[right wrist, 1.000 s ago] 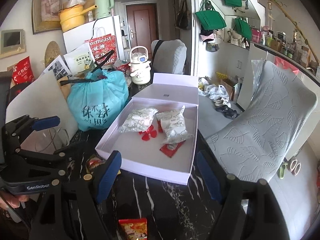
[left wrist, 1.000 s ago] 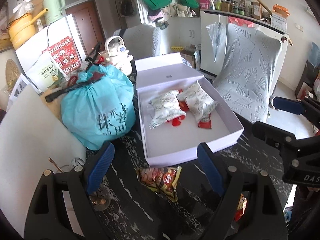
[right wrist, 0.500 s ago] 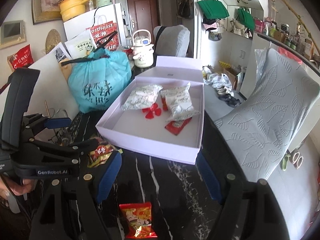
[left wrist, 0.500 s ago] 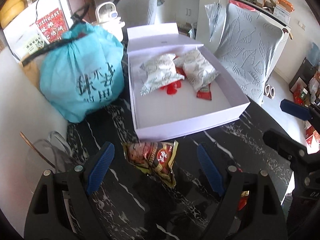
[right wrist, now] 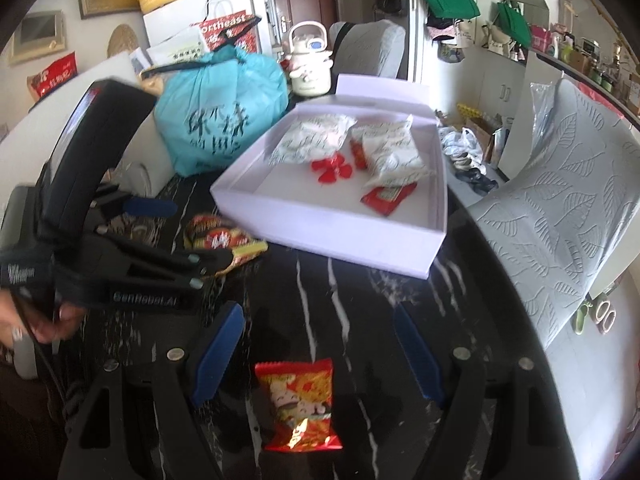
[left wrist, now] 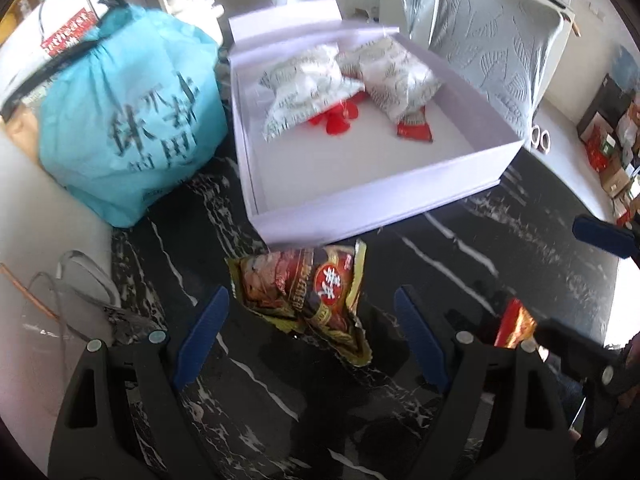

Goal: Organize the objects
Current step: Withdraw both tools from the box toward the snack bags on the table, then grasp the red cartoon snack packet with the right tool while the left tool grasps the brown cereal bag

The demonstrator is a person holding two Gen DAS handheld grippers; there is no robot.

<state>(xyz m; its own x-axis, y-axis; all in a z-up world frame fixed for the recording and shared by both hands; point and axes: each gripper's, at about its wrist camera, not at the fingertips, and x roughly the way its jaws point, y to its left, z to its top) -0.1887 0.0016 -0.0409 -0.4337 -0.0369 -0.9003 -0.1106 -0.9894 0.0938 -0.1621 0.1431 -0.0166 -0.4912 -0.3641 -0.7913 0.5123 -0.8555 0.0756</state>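
Observation:
A white open box (left wrist: 360, 208) (right wrist: 320, 236) on the black marble table (left wrist: 500, 248) holds two pale snack bags (left wrist: 304, 88), red pieces and a red sachet (left wrist: 414, 128). A brown-and-gold snack packet (left wrist: 308, 296) (right wrist: 220, 240) lies in front of the box, between the blue pads of my open left gripper (left wrist: 310, 332), which hovers just above it. A small red snack packet (right wrist: 300, 404) (left wrist: 516, 324) lies between the pads of my open right gripper (right wrist: 320, 352). Neither gripper touches its packet. The left gripper (right wrist: 160, 236) also shows at the left of the right wrist view.
A tied teal plastic bag (left wrist: 128, 120) (right wrist: 220, 116) stands left of the box. A grey leaf-patterned chair (right wrist: 560, 220) sits against the table's right edge. A white kettle (right wrist: 308, 64) stands behind the bag. Clear wrapping (left wrist: 60, 300) lies at the left edge.
Both grippers have come down toward the table and tipped further downward. The brown packet and the red packet now lie between their pads. Jaw widths are unchanged.

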